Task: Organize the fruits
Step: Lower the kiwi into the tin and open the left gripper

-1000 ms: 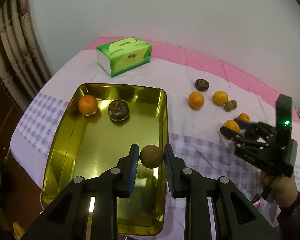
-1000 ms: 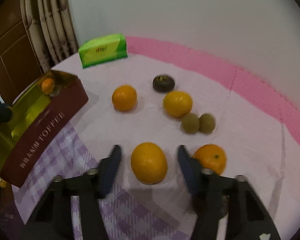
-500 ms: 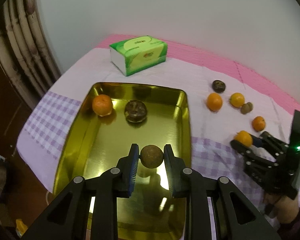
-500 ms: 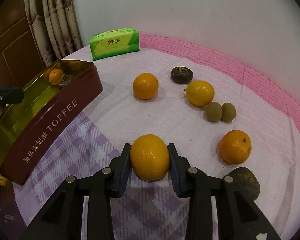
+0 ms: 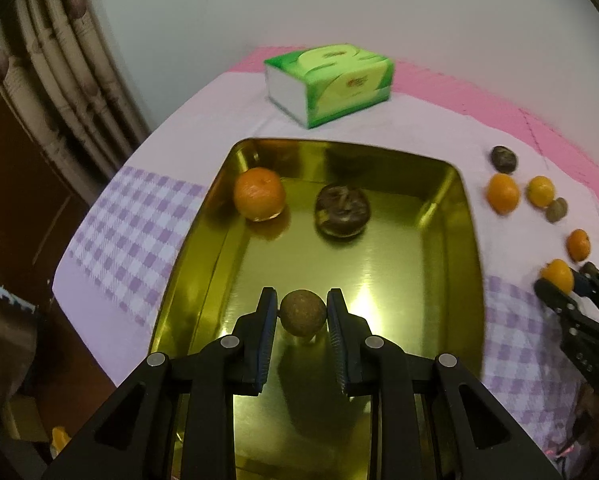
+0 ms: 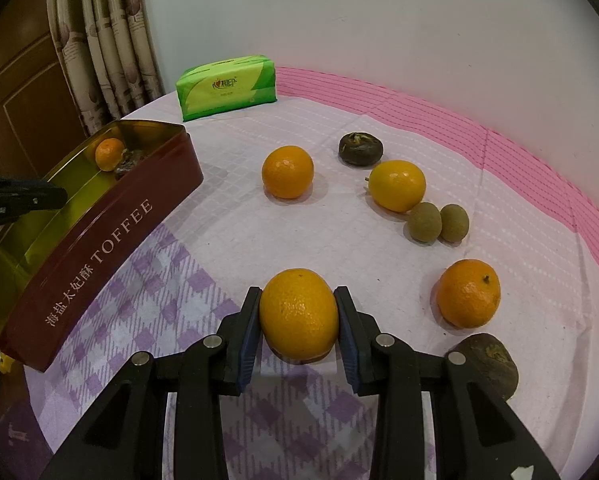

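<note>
My left gripper [image 5: 302, 316] is shut on a small brown round fruit [image 5: 302, 313] and holds it above the near part of the gold tin tray [image 5: 465, 240]. In the tray lie an orange [image 5: 259, 193] and a dark wrinkled fruit [image 5: 342, 209]. My right gripper [image 6: 297, 314] is shut on a large orange [image 6: 298, 313], held just above the cloth to the right of the tray [image 6: 99, 240]. It also shows in the left wrist view [image 5: 567, 284].
On the cloth lie an orange [image 6: 287, 171], a dark fruit [image 6: 360, 149], a yellow orange [image 6: 397, 185], two small brown fruits [image 6: 438, 222], another orange [image 6: 468, 293] and a dark fruit [image 6: 486, 363]. A green tissue pack [image 6: 226, 86] stands at the back. Curtains hang at the left.
My right gripper closed on the large orange and lifted it slightly. My left gripper carried the brown fruit leftwards over the tray.
</note>
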The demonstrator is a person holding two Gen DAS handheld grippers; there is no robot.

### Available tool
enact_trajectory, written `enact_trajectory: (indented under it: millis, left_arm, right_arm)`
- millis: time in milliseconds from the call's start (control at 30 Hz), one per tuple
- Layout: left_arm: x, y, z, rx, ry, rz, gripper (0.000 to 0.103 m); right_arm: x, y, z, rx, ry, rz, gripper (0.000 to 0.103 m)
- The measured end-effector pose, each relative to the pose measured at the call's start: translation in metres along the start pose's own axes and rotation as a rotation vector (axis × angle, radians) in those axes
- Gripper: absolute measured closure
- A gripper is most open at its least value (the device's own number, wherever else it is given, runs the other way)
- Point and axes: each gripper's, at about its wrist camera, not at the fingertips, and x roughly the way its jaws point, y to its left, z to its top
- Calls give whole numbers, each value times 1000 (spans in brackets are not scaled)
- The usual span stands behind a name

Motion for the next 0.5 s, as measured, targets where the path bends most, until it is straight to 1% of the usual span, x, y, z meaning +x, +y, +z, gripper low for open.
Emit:
enact_trajectory:
  millis: [200, 400, 500]
  left_arm:
    - [17, 11, 1, -17, 40, 37, 77]
    - [22, 14, 2, -11, 40, 64, 76]
    - [27, 22, 4, -41, 59, 48, 76]
  right_arm:
    - [0, 0, 0, -1, 0, 0, 70]
    - [0, 0, 0, -1, 0, 0, 70]
    - [0, 0, 0, -1, 0, 0, 70]
